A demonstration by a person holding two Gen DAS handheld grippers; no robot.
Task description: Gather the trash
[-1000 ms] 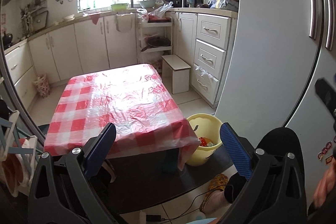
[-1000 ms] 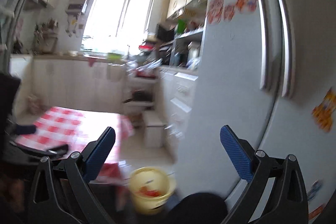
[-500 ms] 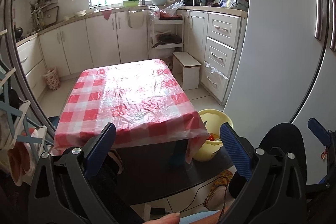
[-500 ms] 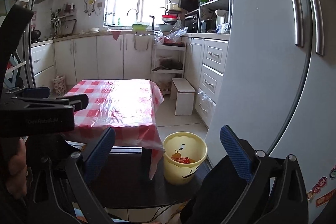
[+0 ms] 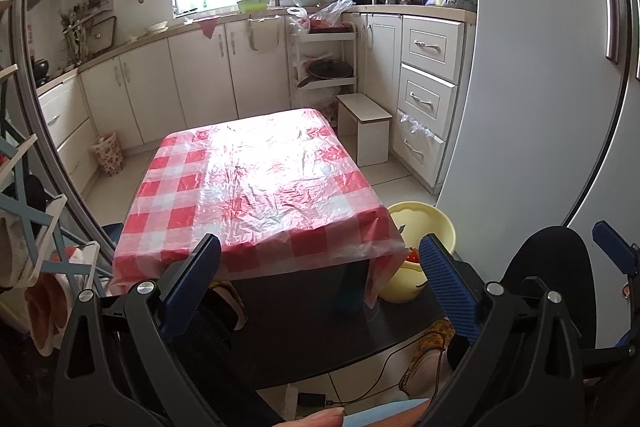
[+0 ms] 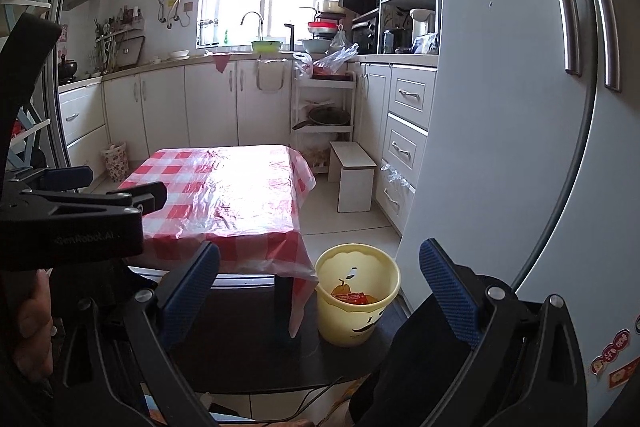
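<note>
A yellow trash bucket (image 6: 356,297) stands on the floor at the right front corner of the low table; red and orange trash (image 6: 352,298) lies inside it. The bucket also shows in the left wrist view (image 5: 424,227), partly hidden by the tablecloth. The table (image 5: 256,183) has a red-and-white checked plastic cloth with nothing on it. My left gripper (image 5: 318,281) is open and empty, held back from the table's near edge. My right gripper (image 6: 320,283) is open and empty, above and short of the bucket. The left gripper body shows at the left in the right wrist view (image 6: 80,219).
A tall grey fridge (image 6: 520,107) fills the right side. A small white stool (image 6: 352,179) and white drawers (image 6: 408,131) stand behind the bucket. A dark mat (image 5: 320,327) lies under the table. The person's knee (image 5: 552,287) is at lower right.
Both grippers have pulled back and steadied; the right view swung from a blurred upward look down to the table and bucket. Both stay open and empty.
</note>
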